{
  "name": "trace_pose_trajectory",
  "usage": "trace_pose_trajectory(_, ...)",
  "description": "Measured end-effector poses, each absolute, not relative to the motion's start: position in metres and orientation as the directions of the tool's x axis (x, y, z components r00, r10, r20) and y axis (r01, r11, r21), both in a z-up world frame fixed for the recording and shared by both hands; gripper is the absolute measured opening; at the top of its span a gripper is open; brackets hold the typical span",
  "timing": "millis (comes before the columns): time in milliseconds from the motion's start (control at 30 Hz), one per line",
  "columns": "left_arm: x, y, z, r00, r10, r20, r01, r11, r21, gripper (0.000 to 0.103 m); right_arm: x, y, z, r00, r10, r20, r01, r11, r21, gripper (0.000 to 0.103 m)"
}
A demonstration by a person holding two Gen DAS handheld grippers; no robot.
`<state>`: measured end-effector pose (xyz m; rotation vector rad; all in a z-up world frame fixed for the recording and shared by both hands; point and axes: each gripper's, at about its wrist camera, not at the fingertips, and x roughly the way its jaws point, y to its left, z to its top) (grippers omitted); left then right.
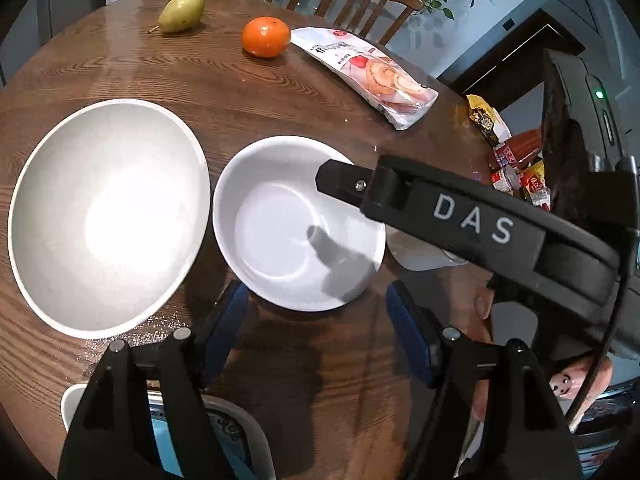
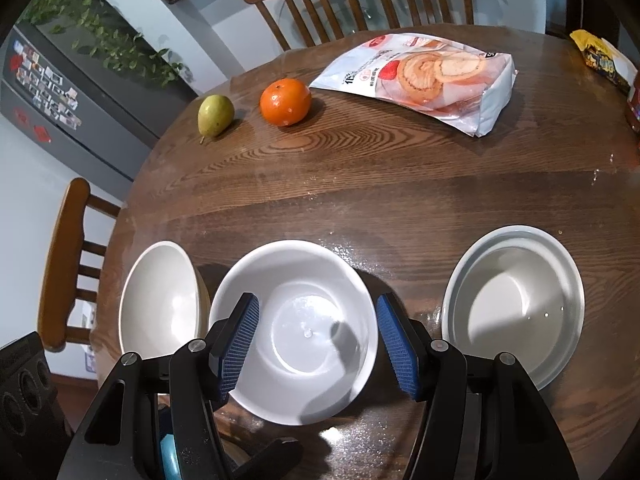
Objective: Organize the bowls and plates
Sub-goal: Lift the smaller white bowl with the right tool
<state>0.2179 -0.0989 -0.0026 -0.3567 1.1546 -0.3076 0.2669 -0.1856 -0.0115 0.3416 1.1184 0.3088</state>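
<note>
A white bowl (image 1: 296, 224) (image 2: 296, 332) sits on the round wooden table (image 1: 280, 96) (image 2: 380, 192). A larger cream bowl (image 1: 108, 216) (image 2: 160, 300) stands to its left. A grey-white plate (image 2: 516, 304) lies to its right, mostly hidden in the left wrist view. My left gripper (image 1: 318, 332) is open, just short of the white bowl's near rim. My right gripper (image 2: 318, 344) is open above the white bowl, one blue pad on each side. It shows in the left wrist view (image 1: 460, 216) reaching over the bowl from the right.
A green pear (image 1: 181, 12) (image 2: 215, 114), an orange (image 1: 266, 37) (image 2: 285, 102) and a bag of cake rolls (image 1: 368, 76) (image 2: 424, 80) lie on the far side. Snack packets (image 1: 512, 160) sit at the right edge. Wooden chairs (image 2: 300, 4) stand around the table.
</note>
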Motion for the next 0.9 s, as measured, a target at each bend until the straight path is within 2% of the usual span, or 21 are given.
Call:
trace_pose_trajectory(300,0.213,-0.1,0.001,0.354,-0.5,-0.79,0.096,0.86,-0.501,0.07,0.264,-0.179,-0.01,0.389,0.443,-0.808,-0.106,0.892,0.438,0.063)
trace_pose_trajectory(367,0.213,-0.1,0.002,0.363,-0.486,-0.795,0.093,0.868,-0.488,0.07,0.263,-0.177,-0.008,0.385,0.46,-0.8,-0.125,0.885,0.449,0.064)
trace_pose_trajectory(500,0.213,-0.093,0.003,0.37,-0.468,-0.803,0.07,0.876,-0.478,0.07,0.265,-0.18,-0.011,0.393,0.404,-0.826,-0.083,0.91,0.405,0.063)
trace_pose_trajectory(700,0.212,-0.087,0.007,0.389,-0.438,-0.81,0.051,0.889,-0.456,0.075,0.266,-0.188,-0.013,0.404,0.396,-0.824,-0.056,0.91,0.41,0.063)
trace_pose_trajectory(900,0.221,-0.086,-0.005,0.372,-0.391,-0.842,0.008,0.908,-0.419,0.075,0.268,-0.183,-0.016,0.403,0.418,-0.814,-0.075,0.902,0.426,0.063)
